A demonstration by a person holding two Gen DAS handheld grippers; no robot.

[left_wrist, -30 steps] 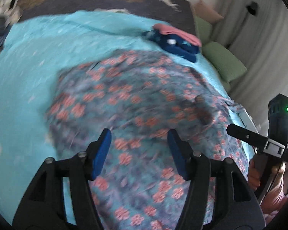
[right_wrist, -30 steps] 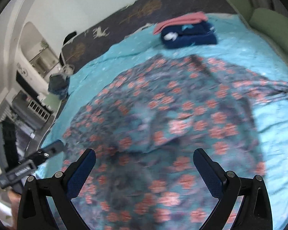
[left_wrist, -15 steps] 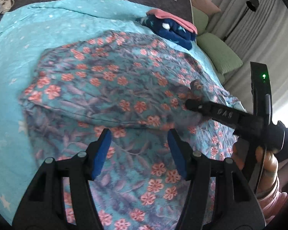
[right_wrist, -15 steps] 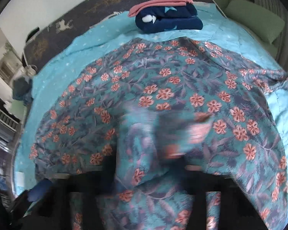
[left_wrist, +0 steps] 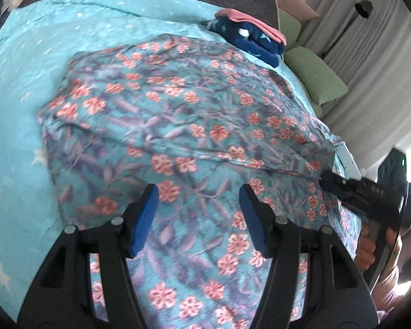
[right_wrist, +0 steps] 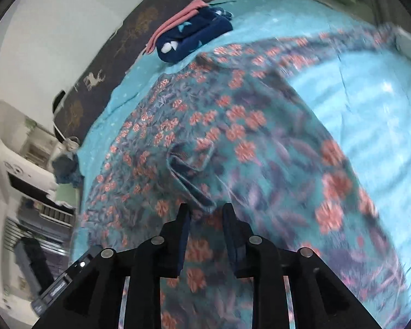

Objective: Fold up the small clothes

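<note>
Right wrist view is motion-blurred; the floral garment (right_wrist: 233, 142) runs off its bottom edge. One garment, spread across the turquoise bedsheet (left_wrist: 27, 63). Right gripper (right_wrist: 205, 213): its jaws have just been opening a little after snapping in, narrow gap, a fold of the garment between the pads; can't tell if they pinch it. Left gripper (left_wrist: 198, 208): jaws apart, nothing between them, over the cloth. One folded stack, navy with pink on top (left_wrist: 249, 38), sits near the headboard.

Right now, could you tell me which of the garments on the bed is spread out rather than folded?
The floral garment: it lies spread across the turquoise bedspread, while the navy garment and pink garment sit folded and stacked beyond it.
</note>
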